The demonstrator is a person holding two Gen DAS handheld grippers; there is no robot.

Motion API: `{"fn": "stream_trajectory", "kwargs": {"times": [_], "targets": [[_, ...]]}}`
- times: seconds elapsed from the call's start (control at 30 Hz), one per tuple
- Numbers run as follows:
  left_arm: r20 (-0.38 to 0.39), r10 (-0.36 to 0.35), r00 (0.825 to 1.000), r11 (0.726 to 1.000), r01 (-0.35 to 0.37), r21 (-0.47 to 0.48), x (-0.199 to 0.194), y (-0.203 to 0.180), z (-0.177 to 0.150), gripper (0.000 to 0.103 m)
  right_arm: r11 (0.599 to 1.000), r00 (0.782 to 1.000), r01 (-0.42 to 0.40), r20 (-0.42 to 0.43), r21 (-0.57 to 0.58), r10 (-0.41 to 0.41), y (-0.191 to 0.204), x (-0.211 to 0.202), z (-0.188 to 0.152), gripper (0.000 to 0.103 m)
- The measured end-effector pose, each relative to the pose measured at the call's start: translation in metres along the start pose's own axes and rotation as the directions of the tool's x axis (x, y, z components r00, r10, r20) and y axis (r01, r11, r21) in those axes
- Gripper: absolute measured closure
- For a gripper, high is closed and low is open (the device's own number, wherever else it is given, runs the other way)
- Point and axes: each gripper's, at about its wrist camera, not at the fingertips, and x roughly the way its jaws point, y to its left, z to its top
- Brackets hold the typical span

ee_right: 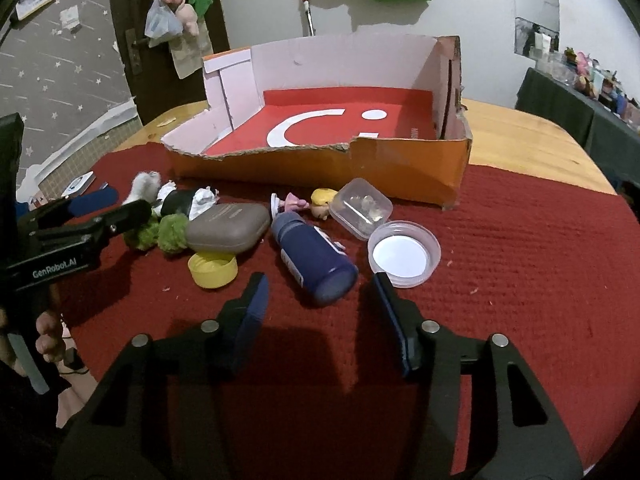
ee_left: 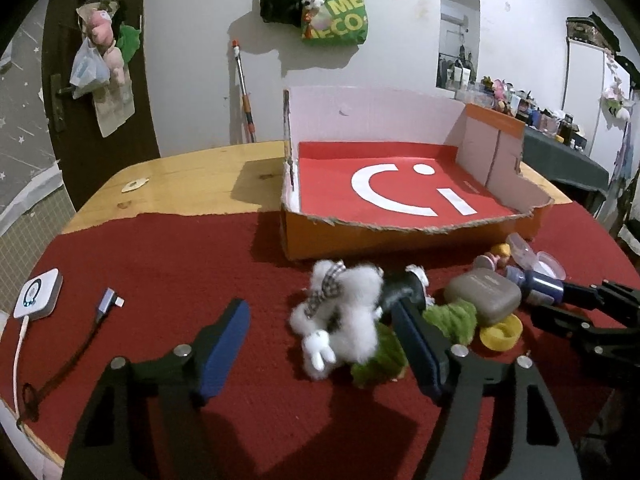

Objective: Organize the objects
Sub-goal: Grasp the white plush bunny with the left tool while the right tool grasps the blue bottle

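Red-clothed worktop (ee_right: 520,260), empty orange box (ee_right: 320,168) at twelve o'clock. Right claw (ee_right: 320,312) open, nothing gripped, blue bottle (ee_right: 316,260) just ahead; left claw (ee_left: 320,344) open near white plush (ee_left: 344,308). Best straddled squarely before closing.

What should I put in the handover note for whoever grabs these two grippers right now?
Left gripper: open, around the white plush toy, not gripping.
Right gripper: open, nothing held, the blue bottle lying just ahead.
Cardboard box: nothing in it yet.
Loose on the red cloth in front of the box: grey case, yellow cap, green plush, small doll, clear container and its lid.
Done: nothing. Left: everything.
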Motion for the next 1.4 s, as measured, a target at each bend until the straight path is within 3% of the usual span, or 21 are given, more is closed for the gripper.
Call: {"fn": "stream_trajectory", "kwargs": {"times": [0.3,0.5,0.6,0.7,0.77,0.9,1.4], "targets": [[-0.020,-0.002,1.000,1.000,0.002,0.003,0.011,0.007,0.007,0.041,1.000,1.000,-0.009,-0.016,-0.010,0.009,0.002,0.011,0.010,0.053],[-0.026,-0.027,0.999,1.000,0.027,0.000,0.013,0.008,0.009,0.048,1.000,1.000,-0.005,-0.030,-0.024,0.004,0.003,0.017,0.016,0.062],[-0.031,-0.049,0.998,0.999,0.048,-0.002,0.013,0.008,0.010,0.057,0.999,0.999,-0.005,-0.037,-0.034,0.004,0.005,0.020,0.018,0.065],[-0.034,-0.074,0.997,0.997,0.074,-0.002,0.012,0.006,0.010,0.075,0.999,0.999,-0.007,-0.037,-0.046,0.005,0.007,0.021,0.018,0.070],[-0.033,-0.066,0.997,0.998,0.066,0.010,0.011,0.003,0.009,0.079,0.999,0.999,-0.010,-0.037,-0.048,0.008,0.007,0.021,0.018,0.076],[-0.029,-0.054,0.998,0.998,0.055,0.031,0.009,0.000,0.008,0.086,0.999,0.999,-0.013,-0.035,-0.051,0.011,0.007,0.019,0.016,0.076],[-0.012,-0.059,0.998,0.998,0.059,0.021,-0.006,0.002,0.007,0.093,0.999,0.999,-0.029,0.018,-0.039,0.030,0.009,0.000,0.016,0.076]]}}
